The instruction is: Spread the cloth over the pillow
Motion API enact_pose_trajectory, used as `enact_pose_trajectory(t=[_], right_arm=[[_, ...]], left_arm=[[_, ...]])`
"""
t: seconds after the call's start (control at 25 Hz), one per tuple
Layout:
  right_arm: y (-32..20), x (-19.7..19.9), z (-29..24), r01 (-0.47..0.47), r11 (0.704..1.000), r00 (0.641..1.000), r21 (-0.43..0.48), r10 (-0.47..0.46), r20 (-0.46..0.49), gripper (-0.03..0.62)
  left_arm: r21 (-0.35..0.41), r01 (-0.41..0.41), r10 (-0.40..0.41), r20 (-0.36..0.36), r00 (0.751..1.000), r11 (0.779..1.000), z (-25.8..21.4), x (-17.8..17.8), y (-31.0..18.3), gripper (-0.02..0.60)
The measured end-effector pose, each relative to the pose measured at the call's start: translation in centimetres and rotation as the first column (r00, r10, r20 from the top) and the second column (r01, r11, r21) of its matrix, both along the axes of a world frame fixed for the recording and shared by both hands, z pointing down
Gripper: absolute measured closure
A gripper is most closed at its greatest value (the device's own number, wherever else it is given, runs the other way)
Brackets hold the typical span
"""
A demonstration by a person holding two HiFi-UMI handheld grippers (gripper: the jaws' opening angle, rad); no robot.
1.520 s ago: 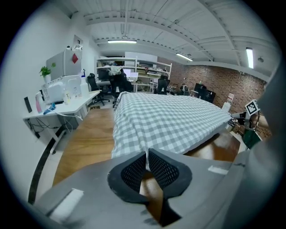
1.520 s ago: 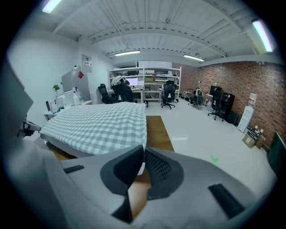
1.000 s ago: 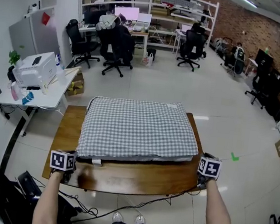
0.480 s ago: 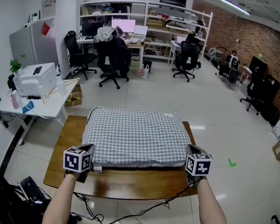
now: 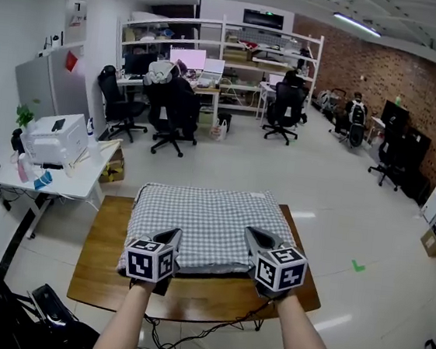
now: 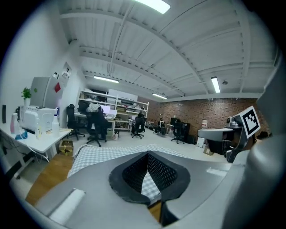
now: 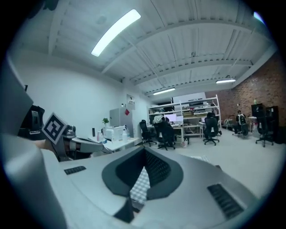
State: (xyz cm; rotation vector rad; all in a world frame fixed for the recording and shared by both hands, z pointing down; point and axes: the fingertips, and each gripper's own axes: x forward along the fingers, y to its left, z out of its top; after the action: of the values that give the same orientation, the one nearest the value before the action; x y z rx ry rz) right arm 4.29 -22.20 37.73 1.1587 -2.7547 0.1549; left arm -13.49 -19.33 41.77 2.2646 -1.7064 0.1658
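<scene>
A grey-and-white checked cloth [image 5: 201, 219] lies flat over the pillow on the wooden table [image 5: 100, 250]. It covers the top, and a pale edge of the pillow shows along the near side. My left gripper [image 5: 173, 235] is held up over the near left part of the pillow, pointing away from me. It is shut with nothing in it. My right gripper [image 5: 252, 232] hovers over the near right part, also shut and empty. In the left gripper view the jaw tips [image 6: 147, 154] meet, with checked cloth [image 6: 103, 154] beyond them. The right gripper view shows its tips [image 7: 144, 152] closed too.
A white desk with a printer [image 5: 58, 140] stands left of the table. Office chairs [image 5: 174, 110] and shelves fill the back of the room. Cables [image 5: 184, 334] hang under the table's near edge. Open floor [image 5: 353, 224] lies to the right.
Both grippers rose from the table's near corners and moved inward toward each other, now over the pillow's near edge. The cloth has not moved.
</scene>
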Motion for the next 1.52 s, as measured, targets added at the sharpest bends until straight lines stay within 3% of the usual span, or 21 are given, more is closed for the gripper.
enact_pose_trajectory(t=[0.32, 0.64, 1.52], right_arm=[[2.7, -3.2, 1.1, 0.083, 0.995, 0.991, -0.058, -0.077, 0.113, 0.583], [2.5, -3.7, 0.4, 0.093, 0.995, 0.993, -0.037, -0.091, 0.069, 0.583], [2.2, -4.0, 0.2, 0.093, 0.995, 0.994, -0.044, -0.090, 0.065, 0.583]], left_arm=[[0.015, -0.092, 0.093, -0.064, 0.994, 0.996, -0.3, 4.4, 1.2, 0.580], [0.014, -0.098, 0.099, -0.072, 0.992, 0.995, -0.3, 4.8, 1.5, 0.580], [0.031, -0.131, 0.133, -0.074, 0.988, 0.991, -0.9, 5.8, 1.0, 0.580]])
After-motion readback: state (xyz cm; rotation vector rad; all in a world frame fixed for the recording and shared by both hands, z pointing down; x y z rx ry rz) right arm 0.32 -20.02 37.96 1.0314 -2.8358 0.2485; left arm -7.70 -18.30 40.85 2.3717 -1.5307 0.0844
